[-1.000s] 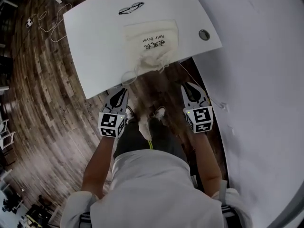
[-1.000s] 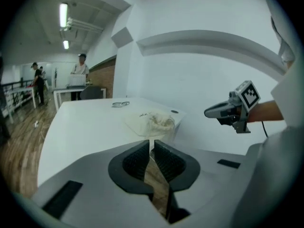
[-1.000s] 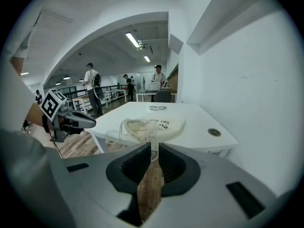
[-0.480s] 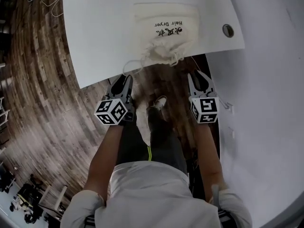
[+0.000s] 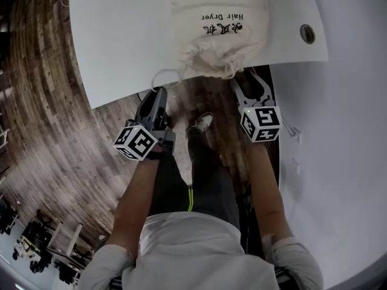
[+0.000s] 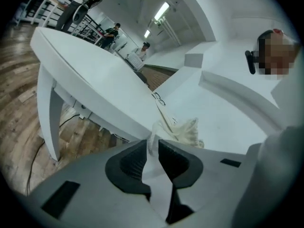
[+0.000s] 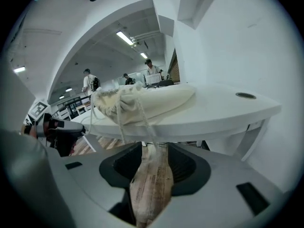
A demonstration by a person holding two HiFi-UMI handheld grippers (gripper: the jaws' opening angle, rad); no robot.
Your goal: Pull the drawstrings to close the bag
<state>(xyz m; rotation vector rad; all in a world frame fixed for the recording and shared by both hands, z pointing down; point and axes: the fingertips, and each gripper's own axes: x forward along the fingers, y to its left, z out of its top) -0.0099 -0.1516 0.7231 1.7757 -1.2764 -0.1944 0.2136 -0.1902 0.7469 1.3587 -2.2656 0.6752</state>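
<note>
A cream drawstring bag (image 5: 221, 23) with black print lies on the white table (image 5: 121, 41), its gathered mouth at the front edge. A thin drawstring loop (image 5: 158, 76) runs from the mouth to my left gripper (image 5: 157, 94). In the left gripper view the cord drops into the narrow slit of that gripper (image 6: 152, 146), which is shut on it. My right gripper (image 5: 249, 84) sits just below the table edge, under the mouth. Its jaws have just been opening and now stand wide. The other drawstring (image 7: 142, 118) dangles at the right gripper's (image 7: 154, 148) mouth, and neither pad presses it.
A round cable hole (image 5: 307, 34) is in the table's right corner. Eyeglasses (image 6: 159, 99) lie beyond the bag. A white wall (image 5: 351, 132) runs close on the right, with wooden floor (image 5: 42, 101) left and below. The person's shoe (image 5: 202, 122) is under the grippers.
Both grippers have sunk below the table's front edge and come closer to the bag's mouth. The right jaws have spread from nearly shut to wide. The left gripper has rolled.
</note>
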